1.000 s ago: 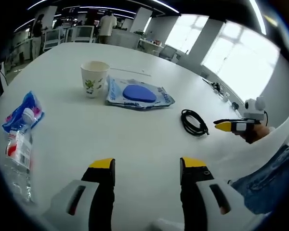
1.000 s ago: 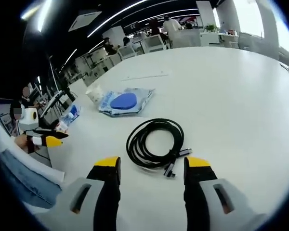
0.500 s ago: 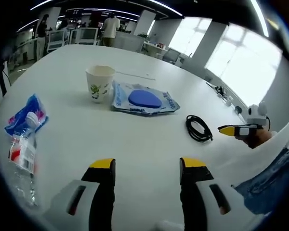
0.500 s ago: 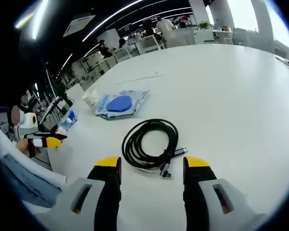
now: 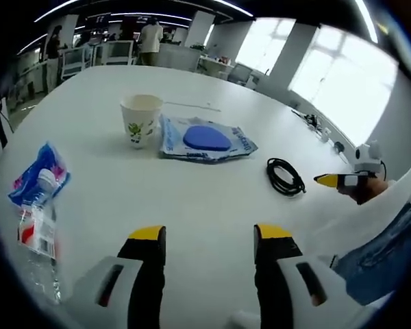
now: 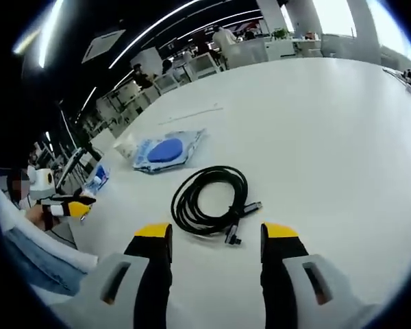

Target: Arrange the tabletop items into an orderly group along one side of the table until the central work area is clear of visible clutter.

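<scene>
Little looks done: everything lies spread over the white table (image 5: 212,199). Taking the paper cup (image 5: 141,119) as landmark, a water bottle (image 5: 40,226) and blue wrapper (image 5: 35,179) lie well left of it, a blue packet (image 5: 207,139) just right, and a coiled cable (image 6: 209,201) farther right. The left gripper (image 5: 209,236) and right gripper (image 6: 217,233) are both wide open, holding nothing.

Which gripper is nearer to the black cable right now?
Right. The right gripper sits just short of the cable, open, with the coil straight ahead of it. The left gripper is well off to the cable's side, across bare table.
</scene>
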`<action>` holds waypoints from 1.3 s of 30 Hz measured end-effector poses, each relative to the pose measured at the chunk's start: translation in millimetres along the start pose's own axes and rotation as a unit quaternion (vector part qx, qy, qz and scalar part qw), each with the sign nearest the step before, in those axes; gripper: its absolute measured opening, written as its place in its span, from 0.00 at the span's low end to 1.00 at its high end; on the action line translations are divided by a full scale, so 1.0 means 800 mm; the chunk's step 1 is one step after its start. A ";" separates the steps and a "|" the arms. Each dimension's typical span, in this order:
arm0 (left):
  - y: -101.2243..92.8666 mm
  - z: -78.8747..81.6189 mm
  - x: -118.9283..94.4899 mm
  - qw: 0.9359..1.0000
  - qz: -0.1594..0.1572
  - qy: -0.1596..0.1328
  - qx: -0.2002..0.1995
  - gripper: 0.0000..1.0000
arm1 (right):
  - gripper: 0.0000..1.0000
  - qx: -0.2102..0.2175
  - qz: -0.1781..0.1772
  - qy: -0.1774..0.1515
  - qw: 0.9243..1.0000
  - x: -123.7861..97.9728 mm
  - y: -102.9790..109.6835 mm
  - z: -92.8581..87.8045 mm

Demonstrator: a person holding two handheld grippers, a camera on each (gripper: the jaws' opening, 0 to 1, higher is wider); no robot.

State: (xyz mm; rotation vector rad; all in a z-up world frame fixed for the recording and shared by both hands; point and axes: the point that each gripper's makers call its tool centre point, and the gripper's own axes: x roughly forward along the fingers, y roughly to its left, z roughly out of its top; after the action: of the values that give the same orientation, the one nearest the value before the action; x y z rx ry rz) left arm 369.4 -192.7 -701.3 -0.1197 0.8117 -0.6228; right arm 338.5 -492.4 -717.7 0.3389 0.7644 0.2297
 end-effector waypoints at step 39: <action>0.166 0.068 -0.092 0.991 0.130 -0.023 -0.003 0.53 | 0.47 0.033 -0.021 -0.017 0.999 -0.028 -0.005 -0.006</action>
State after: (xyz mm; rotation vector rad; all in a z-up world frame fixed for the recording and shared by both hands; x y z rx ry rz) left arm 432.3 -50.4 -660.6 -0.0324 0.7698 -0.3700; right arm 319.9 -502.1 -707.9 0.3870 0.7463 0.1588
